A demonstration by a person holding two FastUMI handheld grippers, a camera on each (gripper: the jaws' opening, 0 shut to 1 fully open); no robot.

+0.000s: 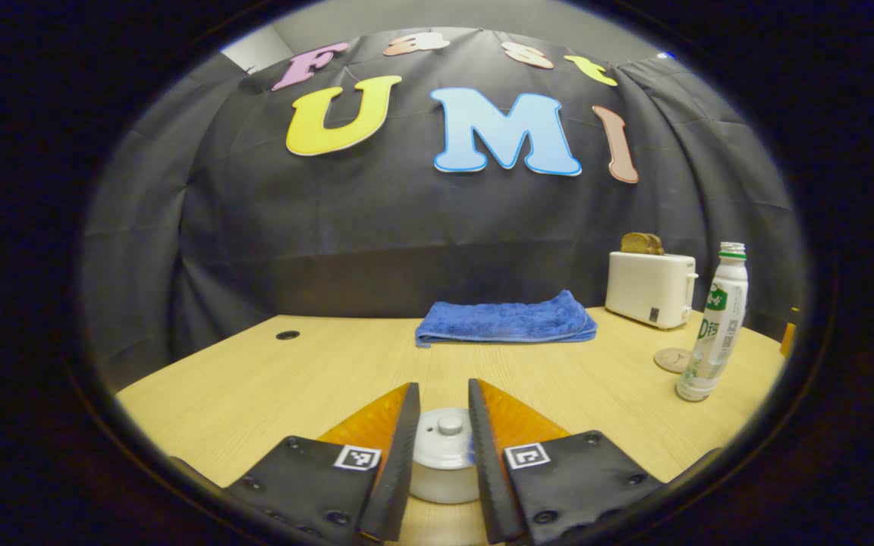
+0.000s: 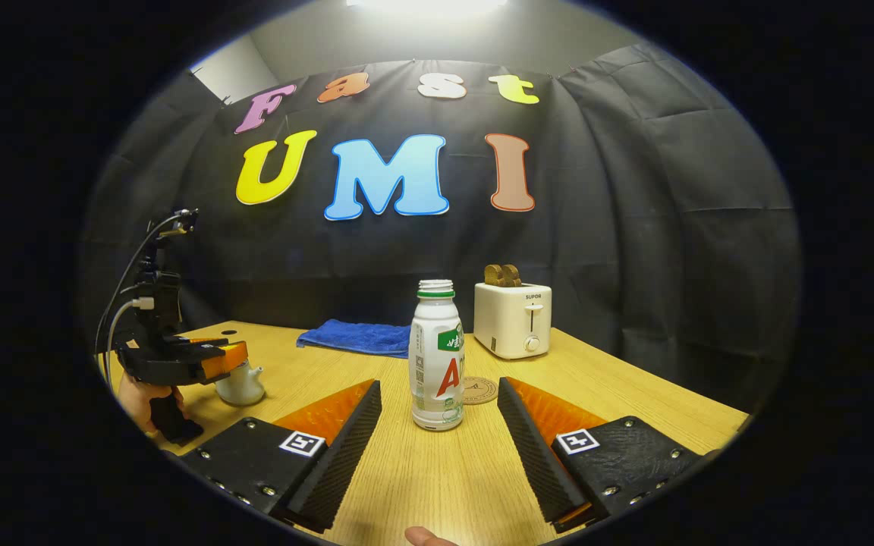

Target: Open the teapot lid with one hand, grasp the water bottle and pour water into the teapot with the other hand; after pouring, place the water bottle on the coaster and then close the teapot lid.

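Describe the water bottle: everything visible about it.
The bottle is white plastic with a printed label and a green ring below its open, capless neck. It stands upright on the wooden table, just in front of the round coaster, ahead of the right gripper, whose open jaws do not touch it.

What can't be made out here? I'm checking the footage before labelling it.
- Teapot: in the left gripper view, its sides hide behind the left gripper; jaw contact with the lid is unclear.
- Water bottle: in the right gripper view, water level unreadable behind its label.
- Coaster: partly behind the bottle.
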